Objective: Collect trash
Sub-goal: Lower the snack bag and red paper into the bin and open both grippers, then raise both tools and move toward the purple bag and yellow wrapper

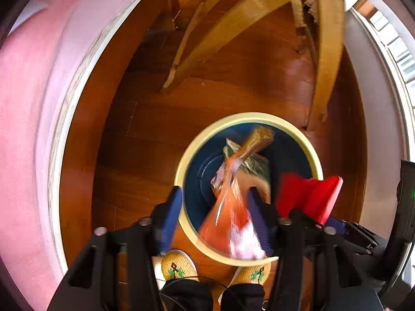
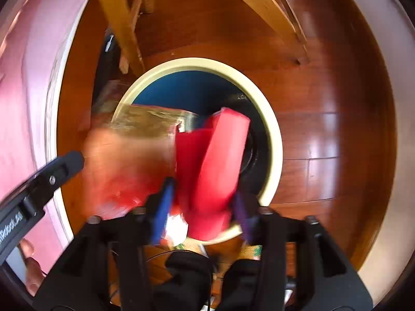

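- The left gripper (image 1: 212, 212) points down over the round bin (image 1: 181, 165), its blue pads standing apart, with an orange plastic wrapper (image 1: 228, 212) between them; the wrapper is smeared by motion, and it seems to lie against the right-hand pad, though I cannot tell whether it truly touches.
- The wrapper's far end, a gold crinkled strip, reaches out ahead of the claw over the bin's dark blue inside.
- The right gripper (image 2: 202, 207) also stands with its jaws apart, a folded red piece (image 2: 215, 160) upright between the pads (blurred too, so contact is unclear).
- Ahead of that claw lies the bin's cream rim (image 2: 275, 140), and the red piece hangs over the opening rather than the floor.
- To the left of the right claw the other gripper's black finger juts in, with the orange wrapper just beside the red piece.
- Beyond the bin, pale wooden chair legs (image 1: 329, 59) come down close to its far rim; the wooden floor (image 1: 145, 140) to the left of the claws is open up to a pink wall (image 1: 23, 129).
- Below the left claw, two yellow woven slippers (image 1: 179, 267) stand just at the bin's near edge.
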The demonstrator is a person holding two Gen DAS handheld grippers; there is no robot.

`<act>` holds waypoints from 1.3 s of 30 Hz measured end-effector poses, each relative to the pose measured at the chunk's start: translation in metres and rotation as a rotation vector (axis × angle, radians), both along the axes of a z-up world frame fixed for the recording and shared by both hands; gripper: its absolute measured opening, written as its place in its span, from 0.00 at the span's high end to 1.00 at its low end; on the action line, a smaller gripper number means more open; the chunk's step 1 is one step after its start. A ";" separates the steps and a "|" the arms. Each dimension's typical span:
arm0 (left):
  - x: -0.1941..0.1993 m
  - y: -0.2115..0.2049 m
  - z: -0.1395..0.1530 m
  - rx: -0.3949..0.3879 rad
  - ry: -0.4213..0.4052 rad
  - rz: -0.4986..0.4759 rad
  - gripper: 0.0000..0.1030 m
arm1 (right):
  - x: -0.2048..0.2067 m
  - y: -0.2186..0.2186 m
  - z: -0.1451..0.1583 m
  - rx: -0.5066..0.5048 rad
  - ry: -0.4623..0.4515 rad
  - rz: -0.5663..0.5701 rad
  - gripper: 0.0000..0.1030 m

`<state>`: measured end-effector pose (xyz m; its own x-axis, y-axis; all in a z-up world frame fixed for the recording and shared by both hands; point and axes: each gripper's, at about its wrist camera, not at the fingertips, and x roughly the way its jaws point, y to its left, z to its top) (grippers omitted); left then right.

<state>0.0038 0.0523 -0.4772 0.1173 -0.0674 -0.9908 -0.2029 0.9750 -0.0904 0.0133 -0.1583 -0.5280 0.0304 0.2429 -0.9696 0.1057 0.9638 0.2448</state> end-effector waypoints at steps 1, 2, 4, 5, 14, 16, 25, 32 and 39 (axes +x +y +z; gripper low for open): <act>0.000 0.003 -0.002 0.006 0.004 0.005 0.39 | 0.002 -0.001 -0.002 -0.004 -0.010 -0.007 0.40; -0.001 0.006 -0.004 0.014 0.007 0.010 0.34 | 0.003 -0.002 -0.001 -0.014 -0.021 -0.008 0.39; -0.001 0.015 -0.002 0.025 0.008 0.016 0.29 | 0.007 0.005 0.000 -0.028 -0.036 -0.008 0.35; -0.002 0.017 -0.001 0.030 0.008 0.016 0.26 | 0.007 0.005 0.003 -0.032 -0.043 -0.009 0.35; -0.016 0.029 0.055 0.046 -0.033 -0.023 0.24 | 0.004 0.016 0.068 -0.026 -0.066 -0.032 0.33; -0.019 0.030 0.080 0.040 -0.047 -0.033 0.24 | -0.002 0.018 0.091 -0.014 -0.072 -0.050 0.33; -0.031 0.033 0.213 0.006 -0.130 -0.096 0.20 | -0.029 0.021 0.229 0.010 -0.149 -0.069 0.33; -0.039 0.034 0.321 -0.022 -0.237 -0.178 0.20 | -0.056 0.019 0.336 -0.008 -0.225 -0.069 0.33; -0.038 0.042 0.421 -0.031 -0.344 -0.231 0.20 | -0.070 0.025 0.426 -0.041 -0.323 -0.077 0.33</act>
